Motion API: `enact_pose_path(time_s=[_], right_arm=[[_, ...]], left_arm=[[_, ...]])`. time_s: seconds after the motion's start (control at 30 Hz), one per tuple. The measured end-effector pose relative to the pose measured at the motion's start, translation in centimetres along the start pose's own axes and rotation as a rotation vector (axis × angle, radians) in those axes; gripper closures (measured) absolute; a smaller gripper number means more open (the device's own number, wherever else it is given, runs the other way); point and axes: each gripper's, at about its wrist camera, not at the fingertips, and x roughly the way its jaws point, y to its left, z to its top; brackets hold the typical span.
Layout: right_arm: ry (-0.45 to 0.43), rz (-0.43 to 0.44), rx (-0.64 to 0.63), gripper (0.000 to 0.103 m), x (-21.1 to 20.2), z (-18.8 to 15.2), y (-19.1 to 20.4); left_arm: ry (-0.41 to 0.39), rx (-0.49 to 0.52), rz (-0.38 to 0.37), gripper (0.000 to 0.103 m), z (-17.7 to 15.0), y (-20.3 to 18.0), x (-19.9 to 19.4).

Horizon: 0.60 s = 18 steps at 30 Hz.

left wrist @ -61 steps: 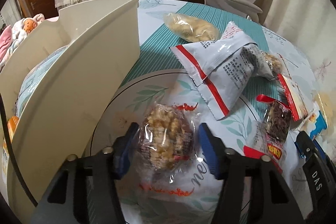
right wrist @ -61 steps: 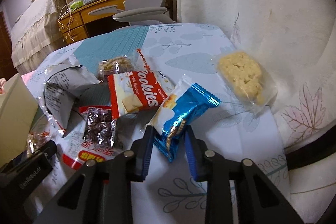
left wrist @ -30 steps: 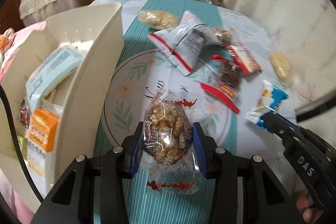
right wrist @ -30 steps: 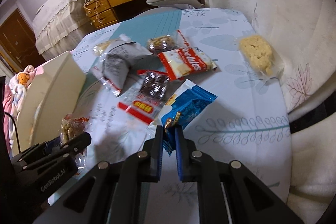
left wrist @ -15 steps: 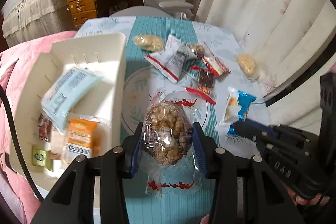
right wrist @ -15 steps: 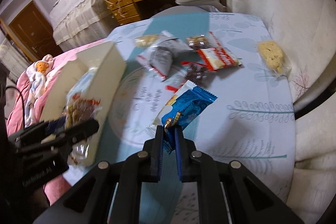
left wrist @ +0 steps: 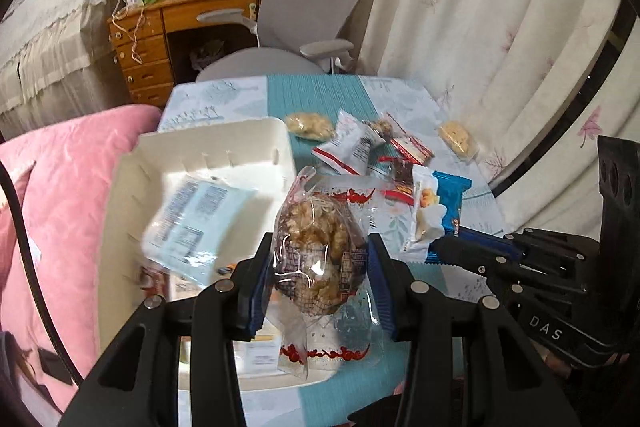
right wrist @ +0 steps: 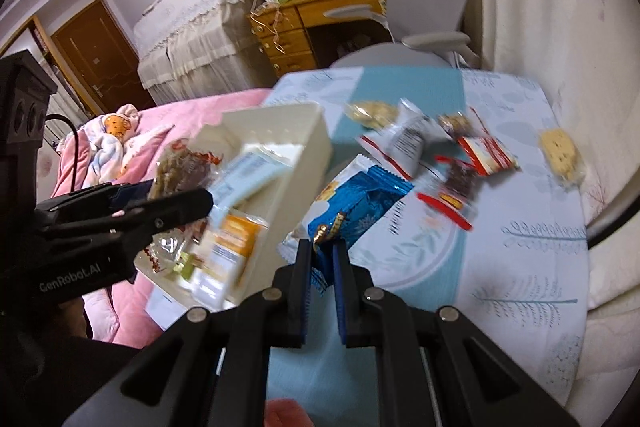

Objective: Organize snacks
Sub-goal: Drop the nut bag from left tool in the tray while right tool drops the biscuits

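My left gripper (left wrist: pixel 320 251) is shut on a clear-wrapped brown puffed-rice snack (left wrist: pixel 316 227) and holds it in the air over the near right corner of the white storage bin (left wrist: pixel 208 143). To its right, my right gripper (right wrist: pixel 322 247) is shut on the tail of a blue and white biscuit packet (right wrist: pixel 356 199), lifted above the table beside the bin's wall (right wrist: pixel 288 187). Inside the bin lie a pale blue packet (left wrist: pixel 200 219) and an orange packet (right wrist: pixel 236 235). On the tablecloth beyond are a white bag with a red stripe (left wrist: pixel 352 147), a red cookie packet (left wrist: pixel 412 147) and a dark snack (left wrist: pixel 402 173).
Two pale yellow rice cakes lie on the table, one at the far side (left wrist: pixel 310 125) and one near the curtain (left wrist: pixel 456 139). A grey office chair (left wrist: pixel 304 7) and a wooden desk (left wrist: pixel 160 23) stand behind the table. Pink bedding (left wrist: pixel 60 187) lies left of the bin.
Both grippers have risen and drawn back from the table, each carrying its snack. The left one has swung over the bin, whose inside has come into view.
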Motion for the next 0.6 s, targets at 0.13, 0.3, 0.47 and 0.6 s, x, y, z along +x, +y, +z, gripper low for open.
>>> enact_pose_path(time_s=[0.13,0.3,0.47,0.6], right_arm=[[-0.031,0.021,-0.029,0.093,0.6,0.7,3.2],[-0.063,0.04,-0.079,0.093,1.5,0.9,7.2],[-0.084,0.063,-0.108,0.093,3.1,0.9,10.6],[-0.095,0.077,-0.101,0.093,4.5,0.8,12.2]], left_arm=[[-0.022,-0.009,0.007,0.061,-0.1,3.1,-1.2],[-0.012,-0.056,0.03,0.06,-0.4,7.6,-1.6],[-0.005,-0.08,0.044,0.06,-0.6,11.5,-1.7],[0.012,-0.083,0.06,0.06,-0.5,14.0,-1.3]])
